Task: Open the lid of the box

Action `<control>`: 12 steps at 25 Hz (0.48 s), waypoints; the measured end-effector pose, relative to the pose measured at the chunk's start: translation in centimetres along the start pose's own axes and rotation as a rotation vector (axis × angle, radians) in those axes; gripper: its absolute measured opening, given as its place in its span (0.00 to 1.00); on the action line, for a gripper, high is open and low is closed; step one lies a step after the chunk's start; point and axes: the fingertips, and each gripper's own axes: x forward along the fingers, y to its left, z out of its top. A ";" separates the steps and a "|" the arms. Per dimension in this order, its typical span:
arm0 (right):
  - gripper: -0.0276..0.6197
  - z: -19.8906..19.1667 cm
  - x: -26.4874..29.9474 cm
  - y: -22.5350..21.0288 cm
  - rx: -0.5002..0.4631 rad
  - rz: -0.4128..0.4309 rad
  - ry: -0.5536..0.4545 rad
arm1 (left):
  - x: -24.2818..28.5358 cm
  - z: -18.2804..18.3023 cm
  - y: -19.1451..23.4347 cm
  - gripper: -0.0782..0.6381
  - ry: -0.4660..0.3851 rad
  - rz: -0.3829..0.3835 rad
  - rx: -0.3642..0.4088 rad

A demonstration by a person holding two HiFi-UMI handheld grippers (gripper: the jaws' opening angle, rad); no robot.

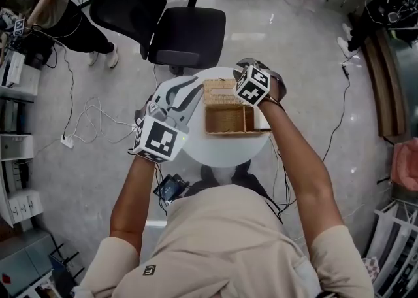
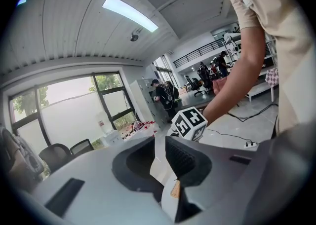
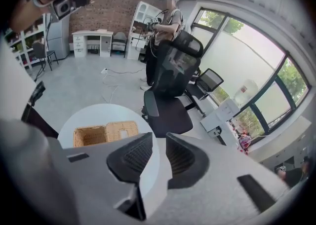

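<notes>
Person: beige shirt (image 1: 228,244) nearest the camera, both bare arms reaching out over a small round tabletop (image 1: 196,149).
Left tool (image 1: 189,91): at the left edge of the tabletop, pointing toward the far right. Its jaws stand only a narrow slit apart and hold nothing; white tabletop shows through the slit.
Left cube (image 1: 160,138): black and white marker faces, on the near end of the left tool, just off the tabletop's left rim.
Right tool (image 1: 247,66): raised over the far right part of the tabletop, close by the far right corner of the box. Its ridged jaws are also just a slim gap apart, with nothing between them.
Right cube (image 1: 253,85): marker faces up, above the box's right far corner.
Box (image 1: 228,120): woven wicker, rectangular, in the middle of the tabletop. It stands open, with a divider splitting the inside into compartments.
Lid (image 1: 219,91): wicker, thrown back on the far side of the box, its inside facing up.
Chair (image 1: 189,35): black office chair, just beyond the tabletop.
Cables (image 1: 91,120): white cords looped on the grey floor, to the left.
Other person (image 1: 46,2): at the far left corner, partly in view.
</notes>
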 end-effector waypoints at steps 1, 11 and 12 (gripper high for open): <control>0.16 0.8 -1.1 -0.7 0.016 -0.018 -0.030 | -0.2 0.6 0.3 0.20 -0.013 0.005 -0.009; 0.03 11.8 -19.0 -4.3 0.311 -0.082 -0.581 | -3.5 6.4 3.9 0.18 -0.173 0.044 -0.210; 0.03 12.4 -20.8 -4.1 0.321 -0.076 -0.624 | -3.9 7.0 4.1 0.18 -0.183 0.043 -0.233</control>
